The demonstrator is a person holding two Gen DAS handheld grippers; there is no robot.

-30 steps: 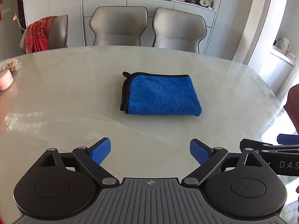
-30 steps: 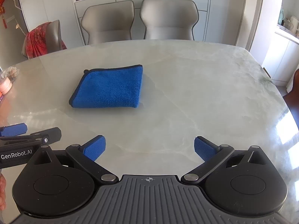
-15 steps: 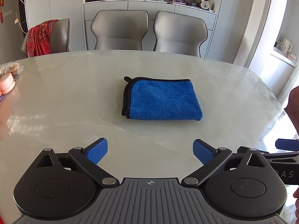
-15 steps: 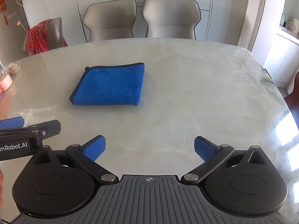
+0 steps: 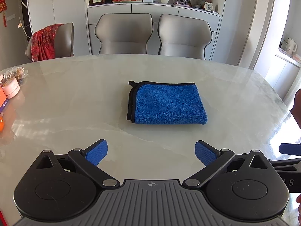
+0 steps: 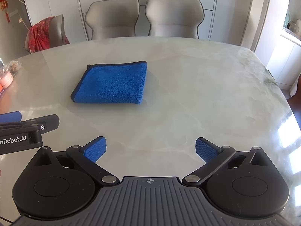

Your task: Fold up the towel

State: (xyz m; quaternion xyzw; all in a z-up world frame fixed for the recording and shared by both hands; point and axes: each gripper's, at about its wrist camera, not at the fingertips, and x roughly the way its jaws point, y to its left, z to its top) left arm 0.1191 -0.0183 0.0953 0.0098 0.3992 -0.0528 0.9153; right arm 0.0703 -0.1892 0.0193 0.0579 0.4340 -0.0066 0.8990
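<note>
I see the towel (image 5: 167, 104) on the table (image 5: 75, 98), ahead of both grippers; two chairs (image 5: 124, 34) stand behind.

Two wrist-mounted fisheye cameras, side by side, facing forward across the table.

The left wrist view looks over its own left gripper (image 5: 151, 153) at frame bottom, down onto the table (image 5: 75, 98); the towel (image 5: 167, 103) sits at frame centre, well apart from the fingers. The right wrist view looks over the right gripper (image 6: 151, 151) from a position further right, so the towel (image 6: 111, 82) sits left of centre. Both views share the table, the towel, two grey chairs (image 5: 124, 33) and the sideboard (image 5: 154, 11) at frame top. Each view catches the other gripper at its side edge.
</note>
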